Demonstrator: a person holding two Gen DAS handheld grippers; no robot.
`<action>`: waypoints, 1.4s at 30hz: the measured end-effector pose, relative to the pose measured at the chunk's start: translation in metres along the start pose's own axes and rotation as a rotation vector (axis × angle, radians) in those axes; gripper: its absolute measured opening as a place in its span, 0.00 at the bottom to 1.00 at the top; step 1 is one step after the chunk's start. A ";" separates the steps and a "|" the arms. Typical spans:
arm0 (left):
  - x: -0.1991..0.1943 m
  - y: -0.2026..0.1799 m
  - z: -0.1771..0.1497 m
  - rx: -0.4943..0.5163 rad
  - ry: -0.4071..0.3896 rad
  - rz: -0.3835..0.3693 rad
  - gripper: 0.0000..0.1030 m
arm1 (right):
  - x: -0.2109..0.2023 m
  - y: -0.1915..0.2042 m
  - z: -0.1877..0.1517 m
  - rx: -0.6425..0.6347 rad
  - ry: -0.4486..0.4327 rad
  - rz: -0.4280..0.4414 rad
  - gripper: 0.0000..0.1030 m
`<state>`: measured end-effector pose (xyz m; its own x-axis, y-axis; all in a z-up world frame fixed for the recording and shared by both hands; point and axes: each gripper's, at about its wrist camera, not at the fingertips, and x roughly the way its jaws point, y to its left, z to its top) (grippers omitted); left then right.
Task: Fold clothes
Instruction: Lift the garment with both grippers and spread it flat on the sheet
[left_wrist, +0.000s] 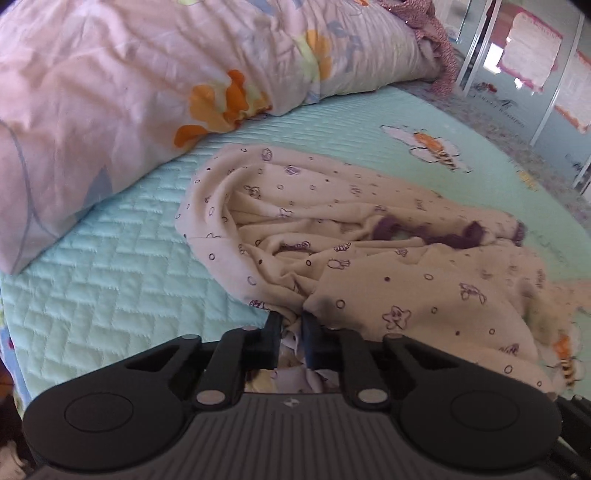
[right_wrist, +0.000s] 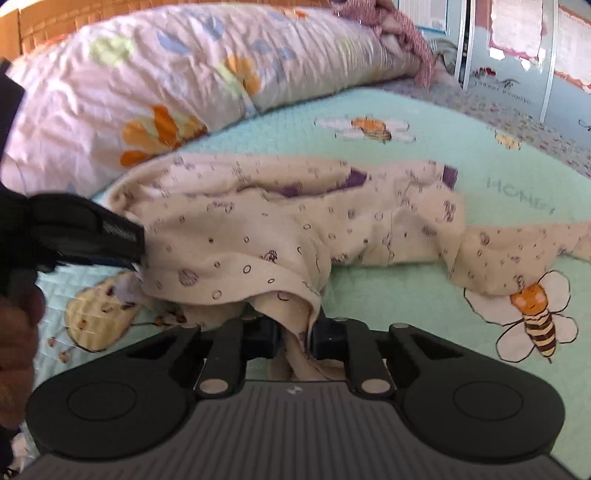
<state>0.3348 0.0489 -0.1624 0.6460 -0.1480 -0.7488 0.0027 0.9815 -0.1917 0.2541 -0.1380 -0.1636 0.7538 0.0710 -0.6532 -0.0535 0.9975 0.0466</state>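
Note:
A cream garment (left_wrist: 369, 236) with small purple prints and purple trim lies crumpled on the mint quilted bedspread (left_wrist: 122, 280). My left gripper (left_wrist: 292, 321) is shut on the garment's near edge, with cloth bunched between its fingers. In the right wrist view the same garment (right_wrist: 295, 229) spreads across the bedspread (right_wrist: 424, 317). My right gripper (right_wrist: 295, 332) is shut on a fold of its near edge. The left gripper (right_wrist: 136, 247) shows there at the left, clamped on the garment's left end. A sleeve trails to the right.
A large floral pillow (left_wrist: 147, 81) lies along the far side of the bed, also in the right wrist view (right_wrist: 177, 81). A pink cloth (left_wrist: 432, 33) sits at the pillow's far end. Wardrobe doors (left_wrist: 535, 74) stand beyond the bed. Bee prints (right_wrist: 535, 314) mark the spread.

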 end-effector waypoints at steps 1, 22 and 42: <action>-0.008 -0.002 -0.003 0.002 -0.004 -0.018 0.10 | -0.007 -0.001 0.001 0.008 -0.013 0.005 0.16; -0.194 -0.192 -0.150 0.338 -0.048 -0.351 0.04 | -0.268 -0.162 -0.077 0.185 -0.211 -0.185 0.16; -0.273 -0.367 -0.261 0.668 -0.045 -0.501 0.06 | -0.449 -0.316 -0.194 0.454 -0.322 -0.540 0.33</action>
<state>-0.0420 -0.3028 -0.0529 0.4776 -0.5948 -0.6467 0.7404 0.6687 -0.0682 -0.1950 -0.4852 -0.0317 0.7559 -0.4983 -0.4245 0.5970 0.7908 0.1349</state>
